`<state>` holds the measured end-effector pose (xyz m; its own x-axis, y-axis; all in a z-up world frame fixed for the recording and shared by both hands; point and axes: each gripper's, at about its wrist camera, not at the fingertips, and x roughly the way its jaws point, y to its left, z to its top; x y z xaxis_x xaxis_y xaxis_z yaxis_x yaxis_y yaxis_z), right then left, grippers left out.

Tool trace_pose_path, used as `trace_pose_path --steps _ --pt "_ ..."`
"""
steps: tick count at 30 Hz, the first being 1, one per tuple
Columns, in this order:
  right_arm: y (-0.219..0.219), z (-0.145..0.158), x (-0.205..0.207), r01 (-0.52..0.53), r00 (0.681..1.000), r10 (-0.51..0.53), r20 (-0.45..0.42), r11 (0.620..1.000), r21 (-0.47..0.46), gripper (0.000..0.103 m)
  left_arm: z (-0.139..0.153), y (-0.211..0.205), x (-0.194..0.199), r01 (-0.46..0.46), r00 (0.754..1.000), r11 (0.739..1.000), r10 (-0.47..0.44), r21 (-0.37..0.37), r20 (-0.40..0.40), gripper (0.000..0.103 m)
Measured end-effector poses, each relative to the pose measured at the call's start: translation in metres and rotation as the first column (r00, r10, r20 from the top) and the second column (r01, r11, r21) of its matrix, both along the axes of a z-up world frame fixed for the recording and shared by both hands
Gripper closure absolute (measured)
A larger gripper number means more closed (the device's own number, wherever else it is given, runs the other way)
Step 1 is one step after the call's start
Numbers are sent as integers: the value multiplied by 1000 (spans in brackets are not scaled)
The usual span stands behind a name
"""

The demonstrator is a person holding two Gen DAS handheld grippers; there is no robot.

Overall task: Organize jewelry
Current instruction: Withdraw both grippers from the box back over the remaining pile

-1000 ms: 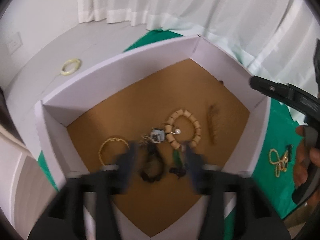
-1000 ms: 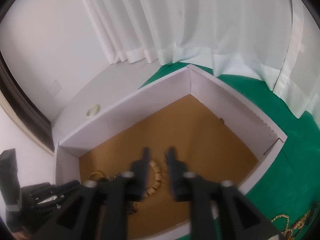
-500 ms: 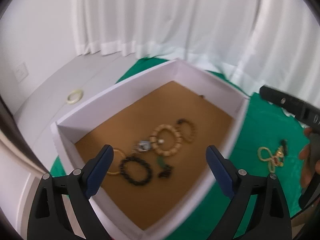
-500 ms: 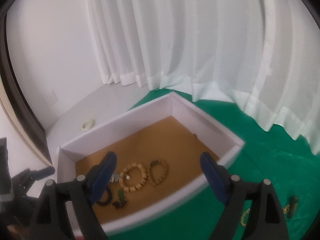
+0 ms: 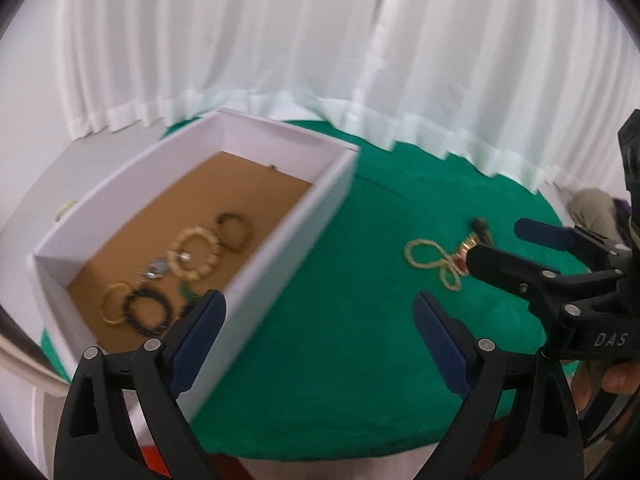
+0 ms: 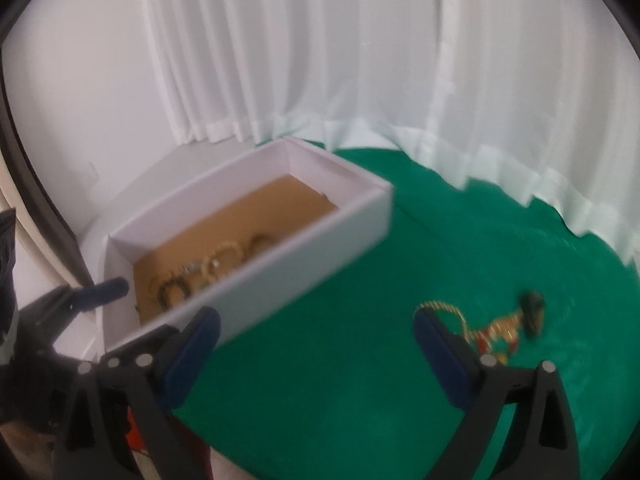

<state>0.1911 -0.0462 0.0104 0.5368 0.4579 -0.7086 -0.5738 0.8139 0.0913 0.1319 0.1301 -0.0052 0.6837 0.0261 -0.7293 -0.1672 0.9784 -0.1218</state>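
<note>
A white box (image 5: 280,236) with a brown floor holds several bracelets: a wooden bead one (image 5: 194,254), a dark bead one (image 5: 236,232), a black one (image 5: 146,312) and a gold bangle (image 5: 112,304). The box also shows in the right wrist view (image 6: 304,256). A gold chain necklace (image 5: 432,260) with a dark piece (image 5: 480,226) lies on the green cloth; it shows in the right wrist view too (image 6: 492,326). My left gripper (image 5: 320,320) is open and empty above the cloth by the box's near wall. My right gripper (image 6: 316,336) is open and empty, close to the necklace.
A round green cloth (image 5: 340,340) covers the table. White curtains (image 5: 320,40) hang behind. A pale ring (image 5: 66,208) lies on the white surface left of the box. The right gripper shows in the left wrist view (image 5: 520,256) next to the necklace.
Both grippers opened and pulled back out of the box, swinging right toward the necklace on the cloth. The dark bead bracelet now lies in the box.
</note>
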Motion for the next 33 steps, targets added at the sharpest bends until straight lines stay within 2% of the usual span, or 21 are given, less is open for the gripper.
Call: trace_pose_path --steps 8,12,15,20,33 --pt "-65 -11 -13 141 990 -140 33 990 -3 4 -12 -48 4 93 995 996 -93 -3 -25 8" --pt "-94 -18 -17 227 973 -226 54 974 -7 4 -15 -57 3 101 995 995 -101 11 -24 8" --pt "-116 -26 -21 275 961 -276 29 961 21 4 -22 -60 6 103 994 995 -103 3 -42 8" --pt "-137 -45 -25 308 951 -306 -45 950 49 4 -33 -61 11 103 992 994 -105 -27 -77 8" --pt "-143 -48 -31 319 947 -314 -66 945 76 4 -36 -68 13 116 989 993 -118 -24 -84 8"
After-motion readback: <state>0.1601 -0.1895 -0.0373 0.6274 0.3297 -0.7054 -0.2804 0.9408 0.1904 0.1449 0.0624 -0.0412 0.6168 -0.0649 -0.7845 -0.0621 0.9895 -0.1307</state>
